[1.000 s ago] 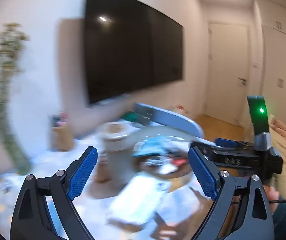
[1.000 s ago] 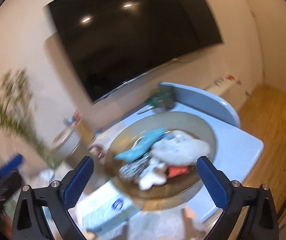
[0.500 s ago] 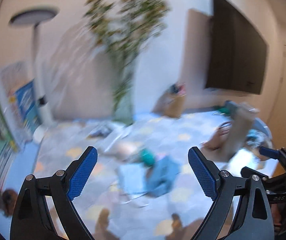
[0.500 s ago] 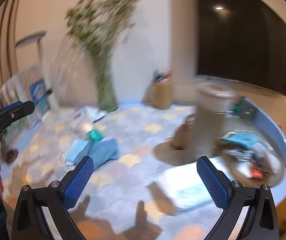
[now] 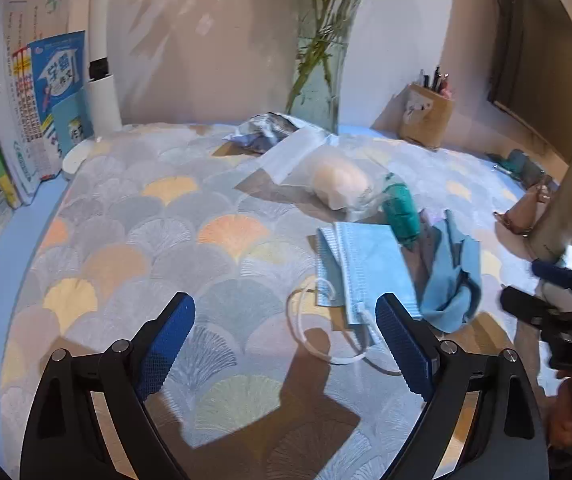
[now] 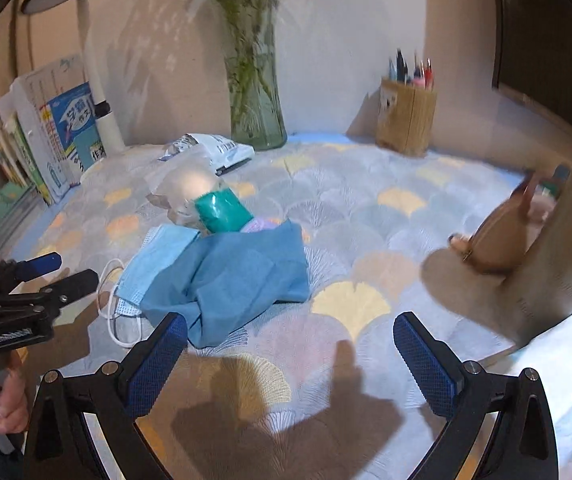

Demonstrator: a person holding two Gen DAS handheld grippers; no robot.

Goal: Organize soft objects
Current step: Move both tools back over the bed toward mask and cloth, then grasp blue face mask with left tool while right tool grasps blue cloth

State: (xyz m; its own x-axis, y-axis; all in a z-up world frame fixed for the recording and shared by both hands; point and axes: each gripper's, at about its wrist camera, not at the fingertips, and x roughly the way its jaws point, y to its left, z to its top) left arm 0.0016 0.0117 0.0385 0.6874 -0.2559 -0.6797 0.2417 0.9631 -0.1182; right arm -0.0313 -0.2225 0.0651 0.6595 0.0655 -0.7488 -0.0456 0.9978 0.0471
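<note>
Two hand-held grippers hang over a counter spread with a fan-patterned mat, and the sorting of its soft things looks, by every sign here, barely begun; the left gripper has its jaws wide apart with nothing between them, poised just short of a pale blue face mask whose white ear loops trail toward the camera; the right gripper likewise shows its jaws spread and empty, above bare mat just in front of a crumpled blue cloth; the cloth lies partly over the mask's edge in the right wrist view, and behind both sit a teal roll and a clear plastic bag with something pale and rounded inside, all bunched in one loose heap near the middle of the counter; a printed packet lies farther back beside a glass vase of green stems, with a wooden pen holder toward the right and a row of books standing at the left edge; no item appears folded, stacked or set in any container within these views, so the whole heap seems left to do; the mask and the cloth, nearest the open jaws, look the likeliest first picks, though which comes first cannot be told.
</note>
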